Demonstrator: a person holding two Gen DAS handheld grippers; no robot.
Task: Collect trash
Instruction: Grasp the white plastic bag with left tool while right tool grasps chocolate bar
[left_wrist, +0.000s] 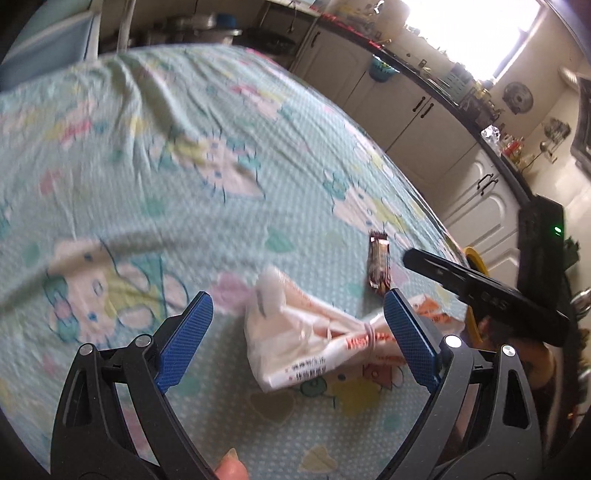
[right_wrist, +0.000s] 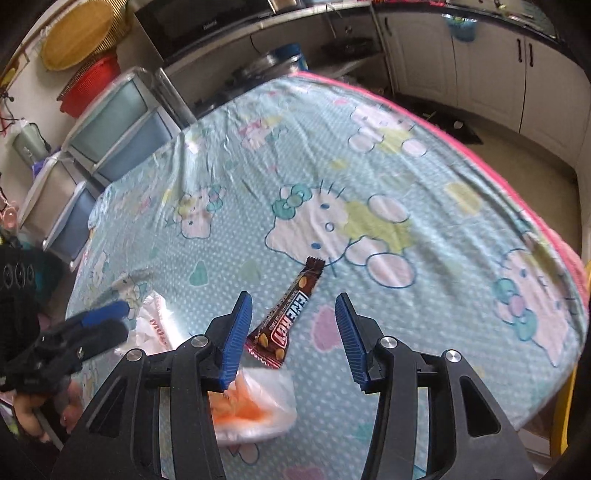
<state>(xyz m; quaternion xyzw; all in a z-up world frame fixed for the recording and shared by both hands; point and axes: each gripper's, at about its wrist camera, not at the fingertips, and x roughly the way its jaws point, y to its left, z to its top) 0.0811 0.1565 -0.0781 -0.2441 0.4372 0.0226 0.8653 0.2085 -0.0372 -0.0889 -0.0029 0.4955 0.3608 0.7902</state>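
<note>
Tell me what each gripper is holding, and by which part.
Nothing is held. The left gripper stands open over the white bag; the right gripper stands open over the candy bar, pads clear of both.

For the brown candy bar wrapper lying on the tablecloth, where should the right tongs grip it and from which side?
Probably across the middle of the candy bar wrapper, coming down from above. It lies flat and narrow on the tablecloth, its near end already between the open right tongs, so pads on the two long edges should pinch it. The crimped ends look thin and likely to slip.
</note>
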